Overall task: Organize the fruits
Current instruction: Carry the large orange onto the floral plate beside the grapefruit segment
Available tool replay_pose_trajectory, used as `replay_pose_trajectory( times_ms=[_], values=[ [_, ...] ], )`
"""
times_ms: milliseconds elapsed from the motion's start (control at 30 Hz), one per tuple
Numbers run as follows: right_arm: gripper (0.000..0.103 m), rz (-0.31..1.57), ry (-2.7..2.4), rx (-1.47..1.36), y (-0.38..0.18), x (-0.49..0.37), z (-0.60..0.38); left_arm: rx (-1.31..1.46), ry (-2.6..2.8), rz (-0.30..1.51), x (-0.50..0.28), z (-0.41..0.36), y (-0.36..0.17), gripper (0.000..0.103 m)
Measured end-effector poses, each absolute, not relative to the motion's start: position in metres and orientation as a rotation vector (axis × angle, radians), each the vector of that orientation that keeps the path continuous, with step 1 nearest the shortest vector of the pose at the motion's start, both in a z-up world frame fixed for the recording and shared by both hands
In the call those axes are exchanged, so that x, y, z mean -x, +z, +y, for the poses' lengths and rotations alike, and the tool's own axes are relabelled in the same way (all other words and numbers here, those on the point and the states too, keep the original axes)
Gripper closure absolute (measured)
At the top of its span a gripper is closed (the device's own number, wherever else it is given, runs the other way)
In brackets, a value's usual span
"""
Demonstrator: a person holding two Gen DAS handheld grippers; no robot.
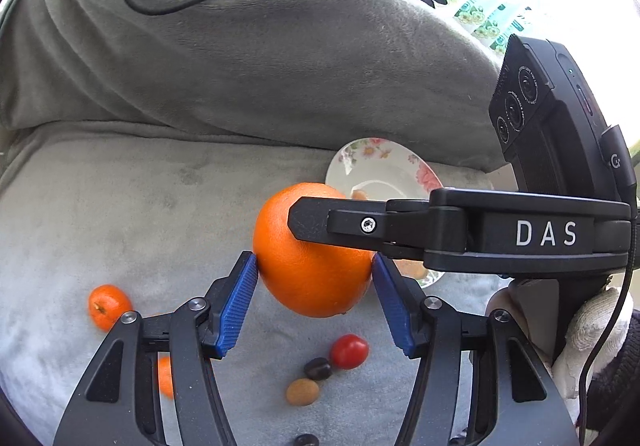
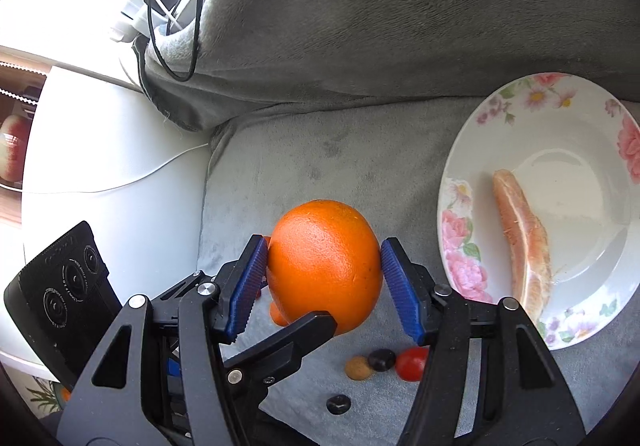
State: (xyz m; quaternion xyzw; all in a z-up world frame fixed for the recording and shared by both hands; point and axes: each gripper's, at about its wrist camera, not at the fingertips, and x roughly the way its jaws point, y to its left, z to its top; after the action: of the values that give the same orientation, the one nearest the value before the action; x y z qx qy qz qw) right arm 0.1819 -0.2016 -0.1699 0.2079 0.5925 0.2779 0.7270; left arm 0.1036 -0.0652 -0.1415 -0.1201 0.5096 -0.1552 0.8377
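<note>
Both my left gripper (image 1: 315,266) and right gripper (image 2: 324,270) pinch the orange (image 2: 325,266), apparently lifted off the sofa (image 2: 320,158). Handover in progress; next, one releases, the other carries it to the plate (image 2: 456,182).

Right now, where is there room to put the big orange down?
The plate has a bare middle, right of the pomelo slice. The grey cushion is bare between the backrest and the mandarin. It's crowded by the cherry tomato, dark grape and brown fruit.
</note>
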Motion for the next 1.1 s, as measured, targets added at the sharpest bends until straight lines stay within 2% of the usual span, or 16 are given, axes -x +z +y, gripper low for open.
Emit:
replay_pose_trajectory(
  times_ms=[467,1100],
  values=[
    [0.041,1.247,0.531,-0.514,-0.155,-0.180,-0.263,0.214,-0.419,1.064,-0.118,-0.118,-0.128,0.045],
    [0.041,1.228,0.440,-0.569,-0.169,-0.188,-0.337,0.188,-0.495,1.091,-0.145,-0.186,-0.140,0.045]
  ],
)
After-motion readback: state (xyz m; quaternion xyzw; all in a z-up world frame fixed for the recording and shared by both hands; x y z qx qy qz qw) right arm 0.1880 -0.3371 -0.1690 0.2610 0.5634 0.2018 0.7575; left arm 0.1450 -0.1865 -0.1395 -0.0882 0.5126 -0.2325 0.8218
